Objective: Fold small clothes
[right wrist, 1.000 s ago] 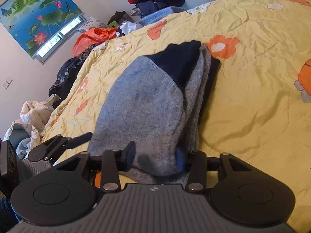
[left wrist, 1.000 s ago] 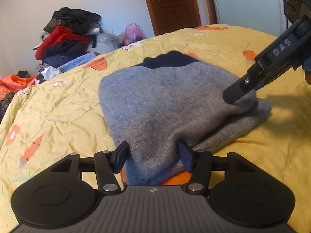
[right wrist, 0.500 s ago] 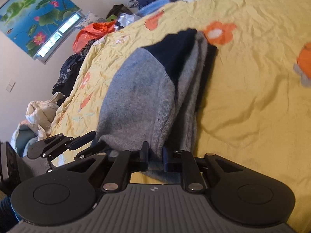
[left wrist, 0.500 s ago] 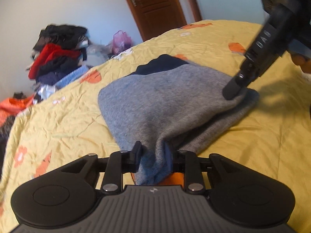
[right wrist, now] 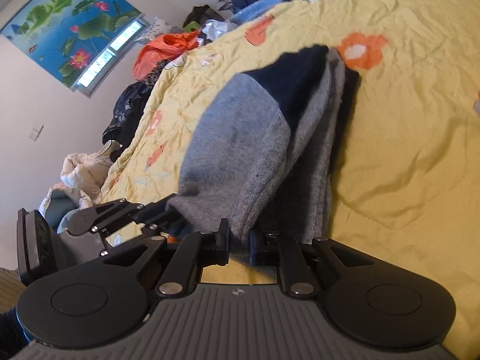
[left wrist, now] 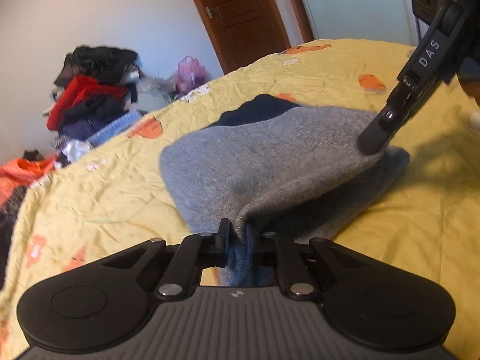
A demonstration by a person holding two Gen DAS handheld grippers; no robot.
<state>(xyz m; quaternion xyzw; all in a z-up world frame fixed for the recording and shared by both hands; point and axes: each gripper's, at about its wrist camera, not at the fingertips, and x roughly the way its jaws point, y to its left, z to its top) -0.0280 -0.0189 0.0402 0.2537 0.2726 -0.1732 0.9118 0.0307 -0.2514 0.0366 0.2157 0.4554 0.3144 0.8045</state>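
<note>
While both tongs have just closed on the near hem of the grey jumper (left wrist: 270,156), left gripper (left wrist: 235,234) and right gripper (right wrist: 238,237) pinching opposite corners, its length runs away across the yellow bedspread (left wrist: 99,198) toward the far edge.

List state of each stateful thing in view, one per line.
Left claw: jaws just closed, shut on the near edge of the grey garment.
Right claw: jaws just closed, shut on the same edge further along.
Grey garment: folded in layers on the yellow bedspread, top layer's near edge lifted.
Door: closed.
Clothes pile: unfolded, heaped.
</note>
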